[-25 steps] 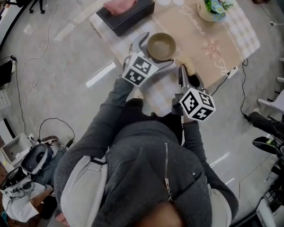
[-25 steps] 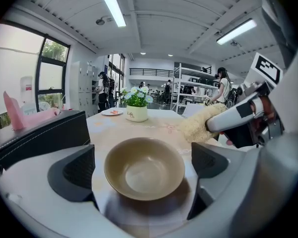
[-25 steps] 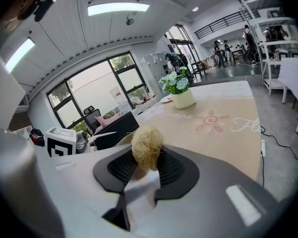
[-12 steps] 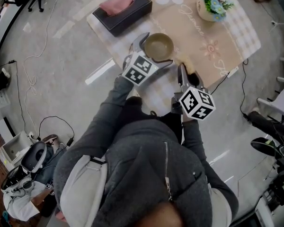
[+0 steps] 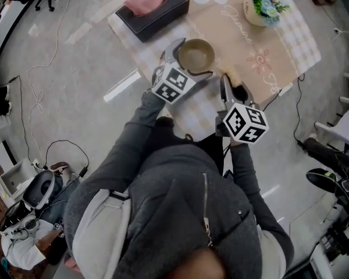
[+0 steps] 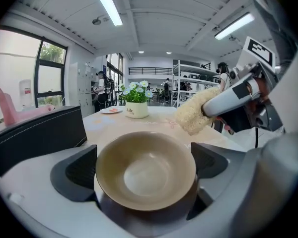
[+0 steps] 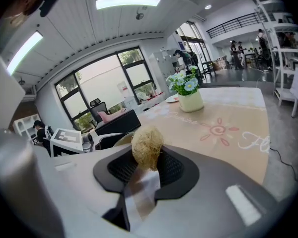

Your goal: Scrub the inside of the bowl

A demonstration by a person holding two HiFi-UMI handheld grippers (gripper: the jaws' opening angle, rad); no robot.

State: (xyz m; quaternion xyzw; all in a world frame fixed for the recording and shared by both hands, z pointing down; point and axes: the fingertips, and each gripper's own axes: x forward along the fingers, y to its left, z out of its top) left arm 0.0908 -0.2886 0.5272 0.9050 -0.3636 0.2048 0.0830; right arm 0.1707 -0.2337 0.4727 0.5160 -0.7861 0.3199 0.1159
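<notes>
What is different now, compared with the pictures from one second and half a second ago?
Nothing has visibly moved, been taken hold of or let go; only the head view shifted slightly. The left claw is still shut on the bowl, and the right claw still holds the scrubber beside the bowl, not inside it.

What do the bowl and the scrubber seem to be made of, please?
The bowl looks like glazed ceramic, possibly melamine: smooth beige surface with soft highlights. The loofah scrubber looks like dried plant fibre: pale, coarse, tangled strands.
</notes>
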